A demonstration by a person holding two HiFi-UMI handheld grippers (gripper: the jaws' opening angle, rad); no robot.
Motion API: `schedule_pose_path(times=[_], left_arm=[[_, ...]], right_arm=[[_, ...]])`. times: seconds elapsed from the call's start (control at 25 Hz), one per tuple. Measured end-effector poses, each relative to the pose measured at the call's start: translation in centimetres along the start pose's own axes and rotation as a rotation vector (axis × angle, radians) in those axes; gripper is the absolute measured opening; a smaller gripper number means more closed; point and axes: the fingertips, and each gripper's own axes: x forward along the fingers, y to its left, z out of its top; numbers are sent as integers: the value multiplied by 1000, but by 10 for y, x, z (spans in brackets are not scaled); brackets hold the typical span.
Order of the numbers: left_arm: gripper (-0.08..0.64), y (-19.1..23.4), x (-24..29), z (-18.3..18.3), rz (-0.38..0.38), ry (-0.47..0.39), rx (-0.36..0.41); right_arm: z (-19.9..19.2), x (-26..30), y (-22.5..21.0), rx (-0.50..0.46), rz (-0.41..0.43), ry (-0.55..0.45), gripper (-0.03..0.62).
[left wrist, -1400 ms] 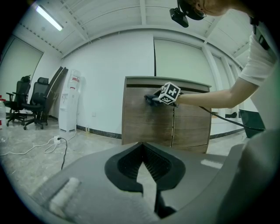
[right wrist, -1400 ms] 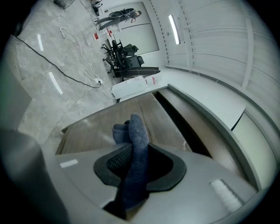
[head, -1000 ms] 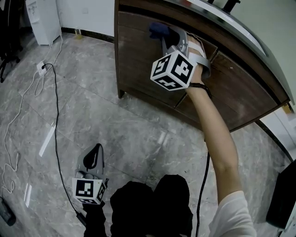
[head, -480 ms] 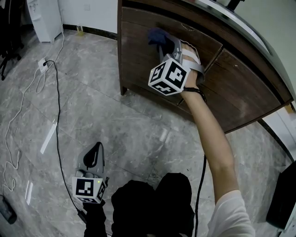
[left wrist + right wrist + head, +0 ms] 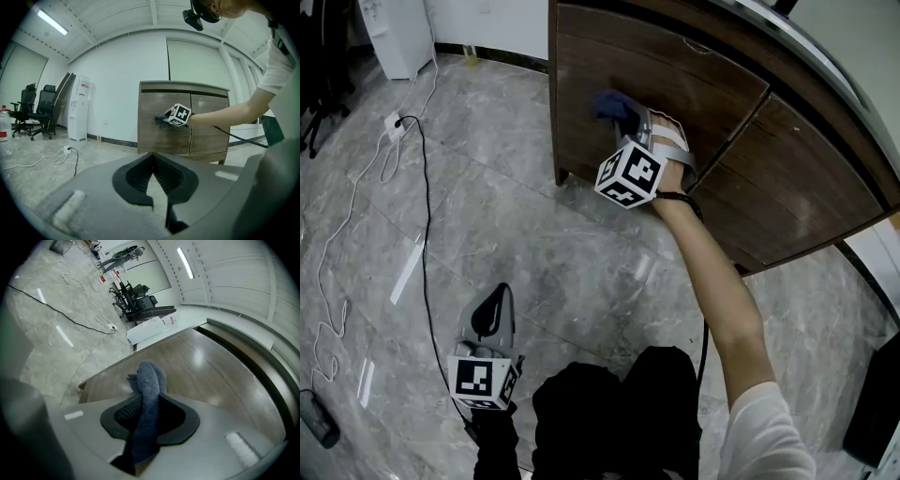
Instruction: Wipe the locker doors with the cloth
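Head view, notes on the spot:

- Cloth (image 5: 613,103): dark blue, bunched into a wad, pressed against the left locker door (image 5: 675,70), near that door's outer edge and about mid-height.
- Right hand-held gripper (image 5: 624,114): clamped on the cloth. The right gripper view shows the fabric pinched between both pads, with a rounded tuft standing past the tips against the wood.
- Right locker door (image 5: 797,178): nothing touching it. The seam between the 2 doors runs well to the side of the wad.
- Left hand-held gripper (image 5: 494,302): low, near the person's knees and above the grey floor (image 5: 506,187). Its jaws are closed with nothing in them, and it plays no part.

Step in hand, as I read it: a wiping pass on door 1 of 2, with the lower part of that door and all of the second one yet to cover.

Next move calls for steady pressure into the panel so the tuft, not the hard tips, meets the wood. The wad is narrow, so overlapping passes should run toward the seam, then onto the right door.
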Motion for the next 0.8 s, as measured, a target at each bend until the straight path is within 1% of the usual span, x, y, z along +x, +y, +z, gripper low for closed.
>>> schedule_pose_path(times=[0.32,0.52,0.8], left_arm=[[3,4,0,-7,4,7,-5],[3,6,1,-3,11,19,-4],[3,10,4,-9,16,32,-14]], right_arm=[[-9,15,47,18,70,26,96],[-15,24,77,23,116,41,96],[-21,32,107,28,163,57,95]])
